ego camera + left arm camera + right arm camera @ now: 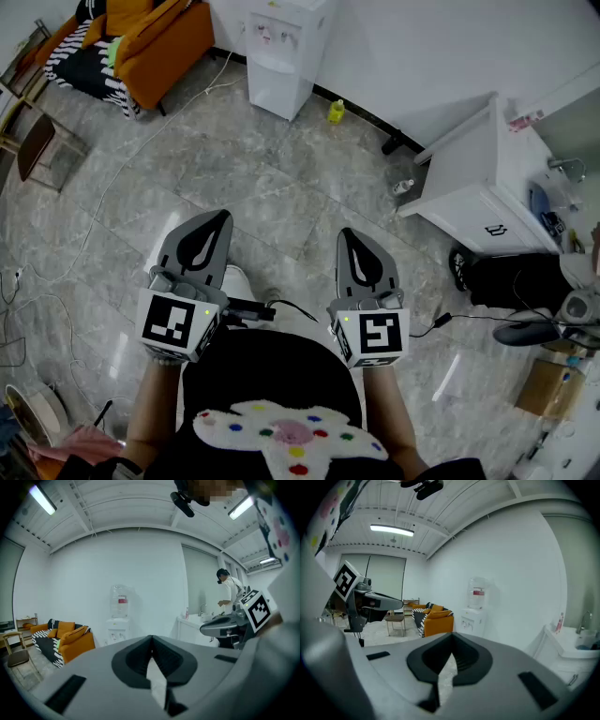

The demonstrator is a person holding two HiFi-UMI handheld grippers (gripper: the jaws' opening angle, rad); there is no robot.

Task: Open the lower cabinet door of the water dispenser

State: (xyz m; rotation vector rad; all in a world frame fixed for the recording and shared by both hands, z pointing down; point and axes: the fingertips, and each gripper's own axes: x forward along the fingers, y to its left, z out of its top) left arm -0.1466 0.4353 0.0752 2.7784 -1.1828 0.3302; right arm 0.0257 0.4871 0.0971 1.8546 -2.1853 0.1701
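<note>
Water dispenser [279, 47] stood far off vs. the back wall, left gripper [217, 221] & right gripper [347, 236] both shut, empty; its lower cabinet door [272, 92] prob. a light, stiff hinged panel, best caught at the free edge, handle too small to tell.

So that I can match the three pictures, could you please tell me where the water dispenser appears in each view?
Head view: water dispenser at top centre, against the white wall.
Left gripper view: water dispenser left of centre, far off.
Right gripper view: water dispenser right of centre, far off.
Shared landmark: the orange sofa, left of it in all three.
</note>
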